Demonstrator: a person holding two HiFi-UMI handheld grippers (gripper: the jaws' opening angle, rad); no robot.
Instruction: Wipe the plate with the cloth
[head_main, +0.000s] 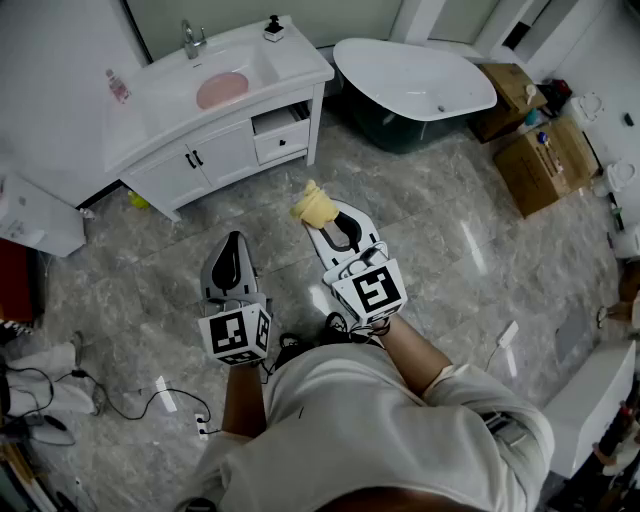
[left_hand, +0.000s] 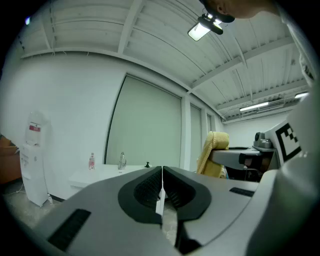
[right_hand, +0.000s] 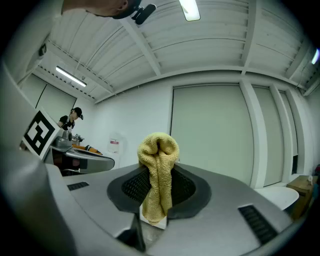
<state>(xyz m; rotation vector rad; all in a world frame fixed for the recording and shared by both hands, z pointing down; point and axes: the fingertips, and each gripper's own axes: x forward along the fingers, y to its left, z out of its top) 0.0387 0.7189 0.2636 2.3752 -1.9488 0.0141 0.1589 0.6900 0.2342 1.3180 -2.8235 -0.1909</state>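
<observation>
A yellow cloth (head_main: 312, 205) is pinched in my right gripper (head_main: 322, 214), which is shut on it; the cloth (right_hand: 158, 175) bulges above the jaws in the right gripper view. My left gripper (head_main: 233, 247) is shut with nothing between its jaws, held over the floor to the left of the right one. In the left gripper view the left gripper (left_hand: 162, 184) has its jaws pressed together, and the cloth (left_hand: 212, 154) shows at the right. A pink plate (head_main: 222, 89) lies in the basin of the white vanity (head_main: 290, 62) ahead.
A tap (head_main: 192, 40) and a small dark bottle (head_main: 273, 26) stand on the vanity. A white bathtub (head_main: 412, 80) lies to the right, with cardboard boxes (head_main: 540, 160) beyond. Cables (head_main: 110, 400) and a power strip (head_main: 202, 427) lie on the marble floor at the lower left.
</observation>
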